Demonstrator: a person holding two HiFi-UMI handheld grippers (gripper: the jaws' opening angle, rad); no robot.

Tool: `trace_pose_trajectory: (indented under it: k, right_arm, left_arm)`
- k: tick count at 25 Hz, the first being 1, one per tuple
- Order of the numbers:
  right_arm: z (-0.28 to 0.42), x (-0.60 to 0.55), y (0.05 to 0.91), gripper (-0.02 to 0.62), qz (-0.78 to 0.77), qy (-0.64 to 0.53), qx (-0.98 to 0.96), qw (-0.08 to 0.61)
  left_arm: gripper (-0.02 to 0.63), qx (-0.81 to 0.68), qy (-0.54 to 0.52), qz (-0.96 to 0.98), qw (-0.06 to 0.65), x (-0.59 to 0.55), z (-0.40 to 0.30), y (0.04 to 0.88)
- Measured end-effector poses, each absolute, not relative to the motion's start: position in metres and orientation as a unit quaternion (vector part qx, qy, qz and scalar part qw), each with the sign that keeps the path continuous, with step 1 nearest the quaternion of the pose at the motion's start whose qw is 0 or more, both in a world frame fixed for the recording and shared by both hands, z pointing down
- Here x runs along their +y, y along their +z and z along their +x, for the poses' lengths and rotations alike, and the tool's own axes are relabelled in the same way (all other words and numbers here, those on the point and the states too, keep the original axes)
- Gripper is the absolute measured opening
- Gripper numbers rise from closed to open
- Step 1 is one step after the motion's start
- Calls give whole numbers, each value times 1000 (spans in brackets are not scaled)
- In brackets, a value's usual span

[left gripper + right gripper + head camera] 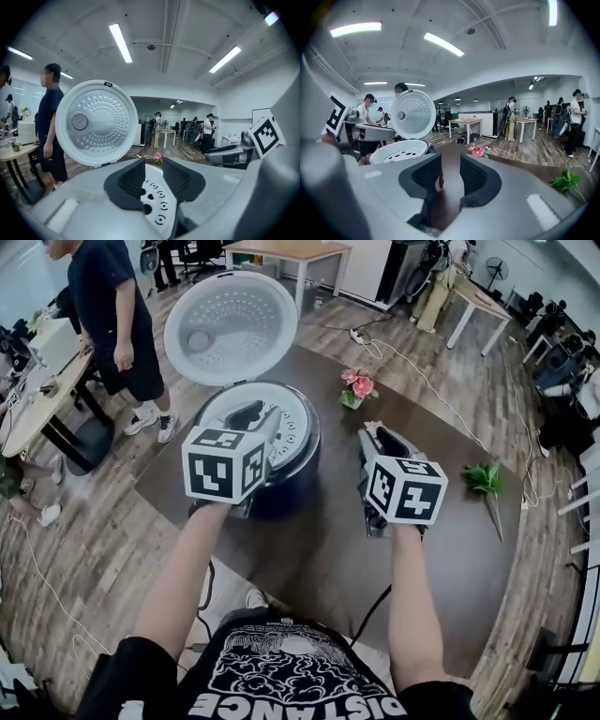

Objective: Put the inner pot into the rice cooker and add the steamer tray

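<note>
The dark rice cooker point(292, 486) stands on the dark table point(450, 549) with its white lid point(230, 326) swung up and open. The white perforated steamer tray point(292, 425) sits in its mouth and hides whatever lies beneath. My left gripper point(249, 415) hovers over the near side of the tray point(157, 206), jaws a little apart with nothing between them. My right gripper point(382, 438) is to the right of the cooker, clear of it, also slightly apart and empty. The right gripper view shows the tray point(398, 151) and lid point(412, 114) off to the left.
A pink flower point(357, 386) lies on the table behind the cooker and a green sprig point(484, 476) at the right edge. A person point(117, 315) stands at the far left beside a round table point(37, 399). Cables run over the wood floor.
</note>
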State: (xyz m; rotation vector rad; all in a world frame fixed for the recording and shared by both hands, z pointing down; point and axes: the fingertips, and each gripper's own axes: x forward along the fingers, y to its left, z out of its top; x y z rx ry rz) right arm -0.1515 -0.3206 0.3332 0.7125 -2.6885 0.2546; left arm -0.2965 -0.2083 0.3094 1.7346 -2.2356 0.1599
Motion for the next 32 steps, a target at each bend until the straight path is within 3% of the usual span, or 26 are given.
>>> trace_pose_trajectory:
  k: [20,26,32]
  right_arm:
    - [63,-366,330,60,412,106,-892,150]
    - [98,-359,323,2,434,100,-884,141]
    - [123,-348,319,1,459,89,-873,143]
  left_arm:
    - [78,-669,90,725,136,-305,-124,318]
    - [44,-637,87,753,143,-315,-92,329]
    - [13,-617,93,769,141,-320,-73,331]
